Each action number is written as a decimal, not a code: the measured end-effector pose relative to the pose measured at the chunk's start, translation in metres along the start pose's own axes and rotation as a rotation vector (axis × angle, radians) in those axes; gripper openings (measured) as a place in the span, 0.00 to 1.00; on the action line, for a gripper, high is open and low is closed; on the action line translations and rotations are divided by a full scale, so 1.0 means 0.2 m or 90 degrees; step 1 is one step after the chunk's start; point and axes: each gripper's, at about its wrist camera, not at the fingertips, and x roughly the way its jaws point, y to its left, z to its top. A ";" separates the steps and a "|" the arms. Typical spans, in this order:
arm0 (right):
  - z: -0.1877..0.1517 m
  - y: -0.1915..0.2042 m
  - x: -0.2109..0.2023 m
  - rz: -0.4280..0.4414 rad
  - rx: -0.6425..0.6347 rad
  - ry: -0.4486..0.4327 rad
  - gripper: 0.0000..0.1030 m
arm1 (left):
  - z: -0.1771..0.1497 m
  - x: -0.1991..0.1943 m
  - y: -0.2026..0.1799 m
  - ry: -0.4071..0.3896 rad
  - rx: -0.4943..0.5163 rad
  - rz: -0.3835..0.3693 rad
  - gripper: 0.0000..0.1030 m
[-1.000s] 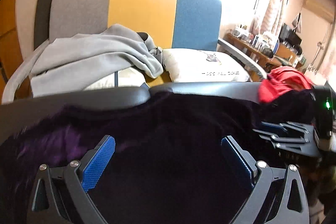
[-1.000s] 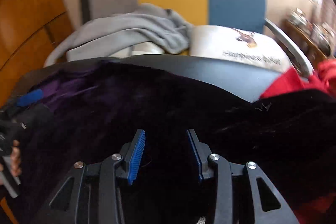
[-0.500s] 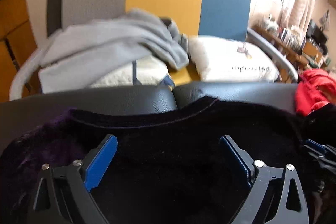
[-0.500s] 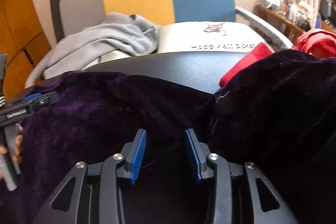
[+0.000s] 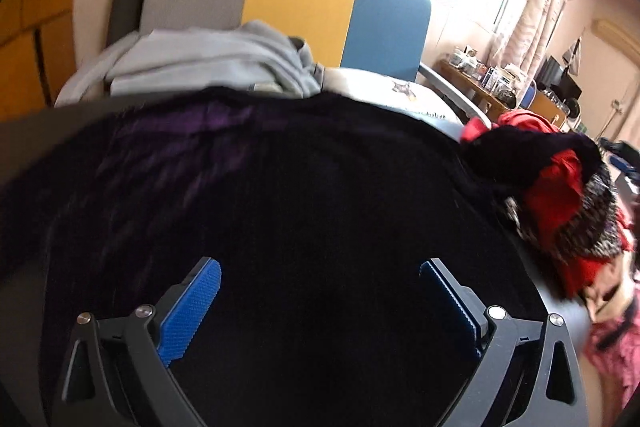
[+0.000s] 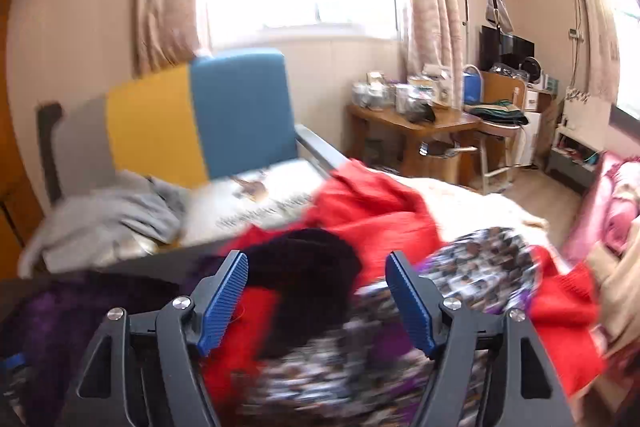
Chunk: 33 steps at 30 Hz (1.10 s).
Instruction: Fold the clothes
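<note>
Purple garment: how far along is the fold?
Done: the dark purple garment lies spread on the black surface; no finished fold shows. In hand: nothing. The left gripper is open above it; the right gripper, jaws just opened, is empty. Left: folding it, then the red and patterned pile.

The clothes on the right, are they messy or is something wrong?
Yes, messy. A red garment, a patterned one and a dark sleeve lie heaped together, unfolded. Beside them, the dark purple garment lies spread flat. Nothing looks torn or spilled.
</note>
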 end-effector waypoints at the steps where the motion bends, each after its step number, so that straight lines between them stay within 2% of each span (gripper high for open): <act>1: 0.00 -0.01 0.04 0.000 -0.005 0.019 0.72 | -0.05 -0.05 0.02 0.003 -0.020 0.004 0.98; 4: 0.00 -0.01 0.14 0.001 -0.018 0.068 0.70 | -0.14 -0.13 0.10 0.014 -0.070 0.010 0.99; 5: 0.00 -0.01 0.17 0.004 -0.020 0.083 0.65 | -0.17 -0.16 0.13 0.016 -0.084 0.017 0.99; 6: 0.01 0.00 0.21 -0.007 -0.025 0.102 0.45 | -0.19 -0.19 0.16 0.017 -0.099 0.024 0.99; 7: 0.01 0.01 0.24 -0.031 -0.037 0.116 0.31 | -0.22 -0.21 0.18 0.019 -0.114 0.031 0.99; 8: 0.01 0.02 0.27 -0.055 -0.053 0.120 0.12 | -0.24 -0.24 0.21 0.019 -0.127 0.037 0.99; 9: 0.03 0.03 0.29 -0.071 -0.067 0.122 0.10 | -0.26 -0.27 0.23 0.014 -0.134 0.044 0.99; 13: 0.14 0.17 0.22 -0.063 -0.131 0.091 0.09 | -0.30 -0.35 0.31 0.000 -0.158 0.057 0.99; 17: 0.23 0.57 0.01 -0.027 -0.282 0.002 0.09 | -0.34 -0.38 0.35 -0.005 -0.186 0.049 0.99; 19: 0.21 0.83 -0.08 0.015 -0.367 -0.040 0.09 | -0.36 -0.39 0.35 -0.003 -0.190 0.043 0.99; 22: 0.03 1.26 -0.19 0.104 -0.495 -0.085 0.14 | -0.36 -0.38 0.34 0.003 -0.190 0.033 0.99; 23: -0.05 1.39 -0.20 0.118 -0.534 -0.091 0.27 | -0.37 -0.38 0.33 0.005 -0.189 0.029 0.99; 24: -0.14 1.51 -0.21 0.127 -0.571 -0.096 0.31 | -0.37 -0.38 0.33 0.007 -0.187 0.027 0.99; 27: -0.45 1.74 -0.22 0.167 -0.652 -0.068 0.33 | -0.38 -0.40 0.32 0.004 -0.177 0.025 0.99; 30: -0.69 1.76 -0.24 0.220 -0.638 -0.018 0.33 | -0.37 -0.43 0.33 -0.006 -0.170 0.026 0.99; 33: -0.89 1.60 -0.24 0.268 -0.537 0.063 0.33 | -0.33 -0.42 0.33 -0.012 -0.152 0.032 0.99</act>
